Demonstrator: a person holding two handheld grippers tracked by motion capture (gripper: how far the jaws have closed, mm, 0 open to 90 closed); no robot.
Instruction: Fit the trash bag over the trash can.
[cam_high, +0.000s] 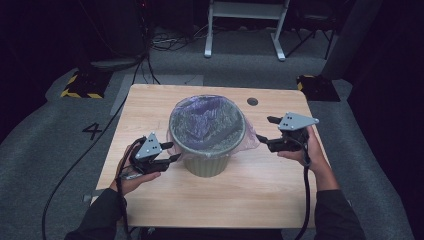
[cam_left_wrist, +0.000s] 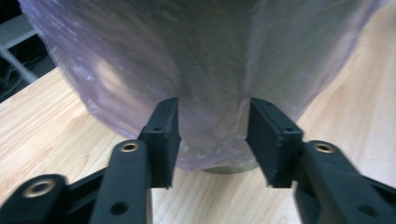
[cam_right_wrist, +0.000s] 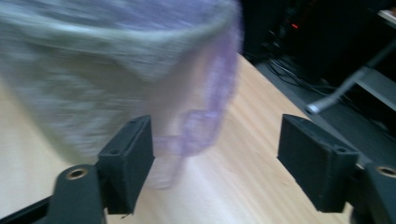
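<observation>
A grey-green waste bin (cam_high: 206, 162) stands in the middle of the wooden table (cam_high: 260, 195), lined with a translucent purple bag (cam_high: 207, 120) folded over its rim. My left gripper (cam_high: 169, 152) sits at the bin's left side with its jaws apart. In the left gripper view the bag (cam_left_wrist: 205, 60) hangs just ahead of that gripper (cam_left_wrist: 212, 135), its lower edge between the fingertips and not pinched. My right gripper (cam_high: 265, 129) is at the bin's right, wide open. In the right gripper view a loose flap of the bag (cam_right_wrist: 196, 126) hangs near the left pad of that gripper (cam_right_wrist: 215, 154), which is blurred.
A dark round grommet (cam_high: 252, 101) sits in the table near its far edge. Cables trail from both grippers off the table's near side. Beyond the table are grey carpet, yellow-black striped blocks (cam_high: 80, 86) and a white frame's legs (cam_high: 245, 30).
</observation>
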